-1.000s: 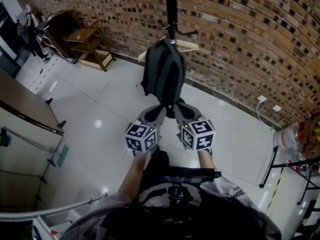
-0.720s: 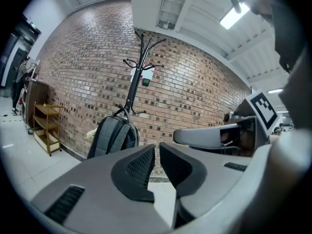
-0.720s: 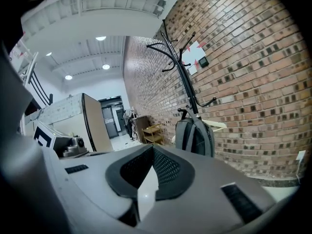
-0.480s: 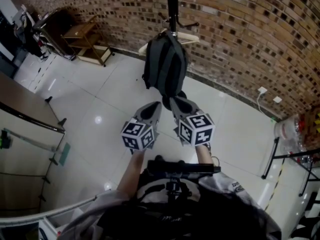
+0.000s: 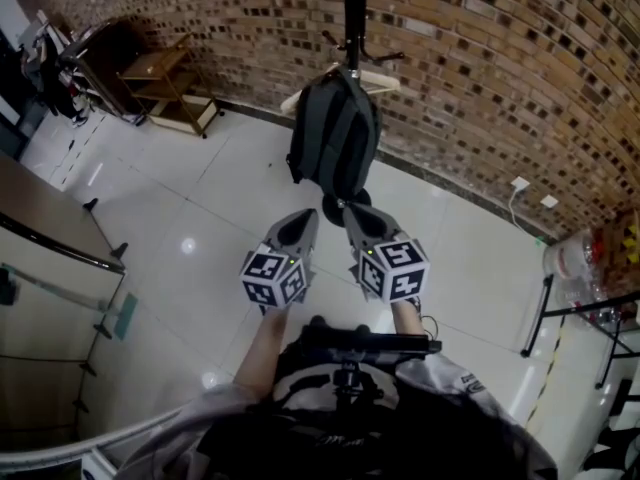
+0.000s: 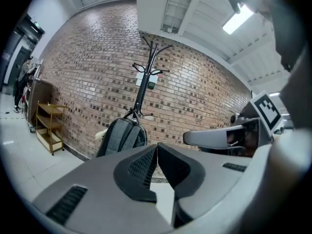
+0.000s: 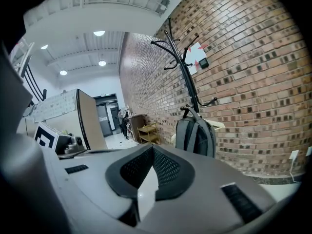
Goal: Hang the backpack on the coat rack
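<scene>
A dark grey backpack [image 5: 334, 140] hangs by its top loop from a low hook of the black coat rack [image 5: 353, 13], in front of the brick wall. It also shows in the left gripper view as the backpack [image 6: 122, 136] under the rack [image 6: 144, 79], and in the right gripper view as the backpack [image 7: 195, 136] on the rack [image 7: 183, 67]. My left gripper [image 5: 303, 218] and right gripper [image 5: 352, 212] hover side by side just short of the bag's bottom, apart from it. Both are shut with nothing between their jaws.
A wooden shelf unit [image 5: 172, 90] stands at the wall to the left. A counter edge [image 5: 55, 233] runs along the left side. A metal stand [image 5: 560, 323] with clutter is at the right. White tiled floor [image 5: 190, 208] lies below the bag.
Both grippers have drawn back from the backpack's lower part toward me. The left jaws, slightly parted earlier, have closed. The backpack stays hanging on the rack.
</scene>
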{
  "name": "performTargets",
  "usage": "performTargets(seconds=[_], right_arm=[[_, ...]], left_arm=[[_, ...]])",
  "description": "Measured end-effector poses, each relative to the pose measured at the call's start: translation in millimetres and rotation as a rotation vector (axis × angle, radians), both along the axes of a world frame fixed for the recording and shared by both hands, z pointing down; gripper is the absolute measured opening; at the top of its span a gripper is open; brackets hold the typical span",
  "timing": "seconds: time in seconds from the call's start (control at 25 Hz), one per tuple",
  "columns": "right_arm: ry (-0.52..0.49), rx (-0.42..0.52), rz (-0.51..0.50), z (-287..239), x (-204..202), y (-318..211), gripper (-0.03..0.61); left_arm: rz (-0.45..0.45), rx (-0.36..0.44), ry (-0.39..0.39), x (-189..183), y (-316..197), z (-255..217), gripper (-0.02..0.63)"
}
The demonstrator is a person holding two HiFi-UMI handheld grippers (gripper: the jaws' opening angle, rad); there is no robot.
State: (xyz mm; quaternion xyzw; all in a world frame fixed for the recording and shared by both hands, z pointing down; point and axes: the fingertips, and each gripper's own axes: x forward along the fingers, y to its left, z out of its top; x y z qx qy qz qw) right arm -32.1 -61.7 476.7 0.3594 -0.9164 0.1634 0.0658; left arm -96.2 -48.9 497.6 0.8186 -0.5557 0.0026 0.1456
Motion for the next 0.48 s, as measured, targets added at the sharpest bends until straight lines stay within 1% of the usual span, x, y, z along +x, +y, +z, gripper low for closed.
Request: performTargets(seconds=[0.12, 0.48], right_arm=[[0.006, -0.003, 0.008, -0.6, 1.0, -1.5, 0.009], [0.020, 0.008, 0.009, 3.3, -4.5, 6.9, 0.009]], left_arm=[[0.011, -0.011, 0.029, -1.1, -1.3, 0.7, 0.002], [0.016, -0.009, 0.043, -6.1, 7.9, 7.9, 0.002]])
